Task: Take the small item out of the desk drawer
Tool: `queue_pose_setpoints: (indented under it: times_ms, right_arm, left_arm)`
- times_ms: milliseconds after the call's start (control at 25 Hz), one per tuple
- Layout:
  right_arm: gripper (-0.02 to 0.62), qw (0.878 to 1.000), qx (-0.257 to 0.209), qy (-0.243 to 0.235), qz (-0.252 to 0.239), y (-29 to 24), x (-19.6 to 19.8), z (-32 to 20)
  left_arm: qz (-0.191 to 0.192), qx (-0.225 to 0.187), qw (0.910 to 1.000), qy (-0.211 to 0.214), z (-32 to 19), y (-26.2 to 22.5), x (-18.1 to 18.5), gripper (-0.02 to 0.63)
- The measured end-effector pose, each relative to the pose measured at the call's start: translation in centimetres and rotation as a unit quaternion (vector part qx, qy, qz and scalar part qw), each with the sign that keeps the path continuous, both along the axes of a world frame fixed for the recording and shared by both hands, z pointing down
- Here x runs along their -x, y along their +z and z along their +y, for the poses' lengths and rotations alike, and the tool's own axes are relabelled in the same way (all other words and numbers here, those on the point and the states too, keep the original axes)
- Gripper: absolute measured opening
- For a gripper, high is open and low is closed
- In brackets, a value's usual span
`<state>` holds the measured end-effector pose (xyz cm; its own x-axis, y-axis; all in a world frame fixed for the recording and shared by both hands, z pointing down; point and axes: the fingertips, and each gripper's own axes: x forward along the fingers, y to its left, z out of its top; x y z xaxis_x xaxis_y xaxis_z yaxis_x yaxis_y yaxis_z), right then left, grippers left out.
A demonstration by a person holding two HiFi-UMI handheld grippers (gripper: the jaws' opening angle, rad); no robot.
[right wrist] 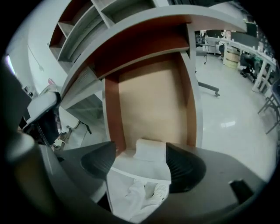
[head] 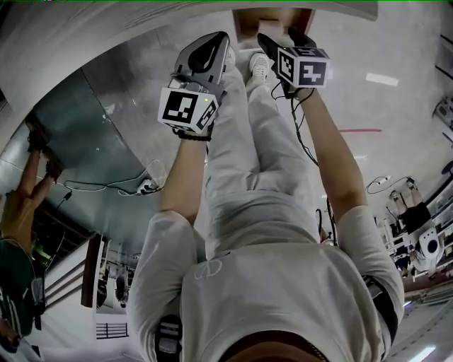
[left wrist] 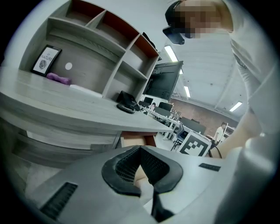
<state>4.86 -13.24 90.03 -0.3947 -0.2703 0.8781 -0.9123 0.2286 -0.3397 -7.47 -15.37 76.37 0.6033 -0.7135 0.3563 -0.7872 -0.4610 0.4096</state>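
Person stood facing the desk (left wrist: 65, 109), both grippers held out ahead over the legs in the head view. Left gripper (left wrist: 141, 168): jaws pressed together at the tips, ribbed pads meeting in a narrow V, nothing pinched. It sat low in front of the desk edge. Right gripper (right wrist: 141, 154): jaws spread wide and empty, pointed into the open drawer (right wrist: 148, 105). Drawer was pulled out from under the desk top, with red-brown side walls, a tan bottom and a white front. Small white item (right wrist: 151, 148) lay on the drawer bottom at the near end, just behind the front, and showed in the gap between the right jaws, nearer the right-hand pad. Whether the pads were level with it or above it could not be told, and no pinch was seen. Below the drawer front in the right gripper view were pale trousers and a white shoe (right wrist: 159, 191). In the head view the left gripper (head: 212, 49) and right gripper (head: 279, 42) were side by side, close but apart, with the drawer (head: 272, 18) just beyond their tips. On the desk top stood shelves (left wrist: 109, 48), a framed picture (left wrist: 46, 59), a purple object (left wrist: 59, 78) and a black phone (left wrist: 127, 103). A monitor (left wrist: 164, 81) stood further back.
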Motion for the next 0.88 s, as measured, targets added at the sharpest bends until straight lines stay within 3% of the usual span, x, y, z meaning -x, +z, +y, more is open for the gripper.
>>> queue_pose_setpoints:
  times_ms: [40, 80, 880]
  right_arm:
    - [0.379, 1.000, 0.005, 0.001, 0.001, 0.4, 0.1, -0.1]
    - [0.486, 1.000, 0.014, 0.004, -0.002, 0.8, 0.2, -0.2]
    - [0.485, 0.997, 0.060, -0.009, 0.056, 5.5, 0.1, -1.0]
  left_arm:
    - [0.002, 0.001, 1.0000, 0.001, 0.0, 0.4, -0.1, 0.000]
    - [0.005, 0.002, 1.0000, 0.001, -0.1, 0.8, -0.2, 0.000]
    - [0.020, 0.014, 0.9996, -0.011, -0.2, 3.7, 0.7, 0.000]
